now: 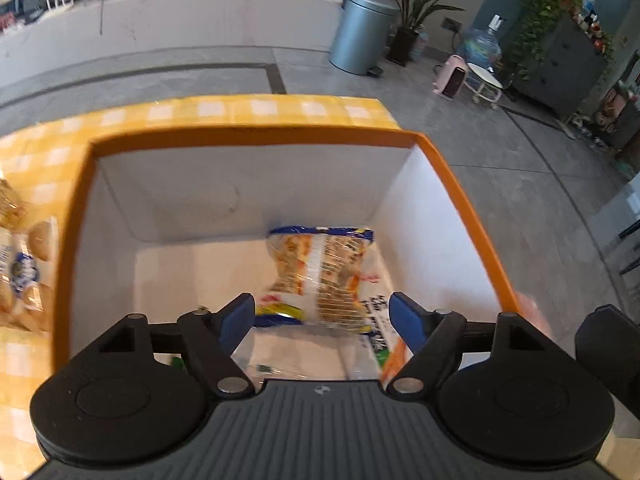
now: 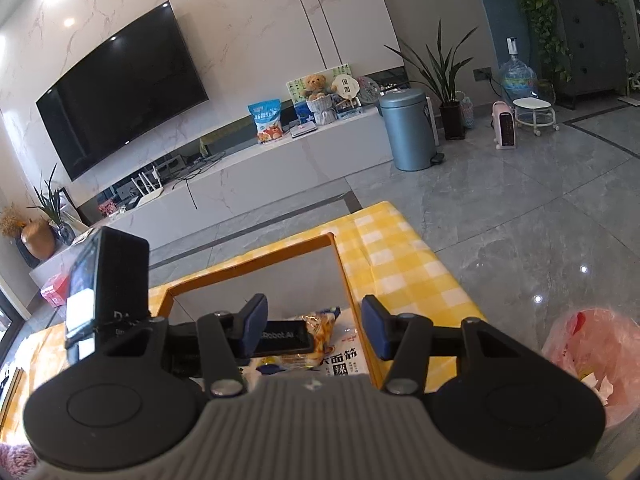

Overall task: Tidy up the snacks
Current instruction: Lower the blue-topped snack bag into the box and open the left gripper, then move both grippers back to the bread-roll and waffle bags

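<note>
Left wrist view: the left hand-held gripper (image 1: 322, 318) hangs over the orange-rimmed box (image 1: 256, 138), pads spread wide and clear of the snack packet (image 1: 320, 276) lying on the box floor near its right wall, with bare floor to its left. Right wrist view: the right hand-held gripper (image 2: 314, 330) hovers at the near rim, pads parted, gripping nothing, on the yellow-checked bench (image 2: 404, 264).

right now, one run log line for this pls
step: snack drop | left claw: open above snack bag in orange box | right claw: open, empty
</note>
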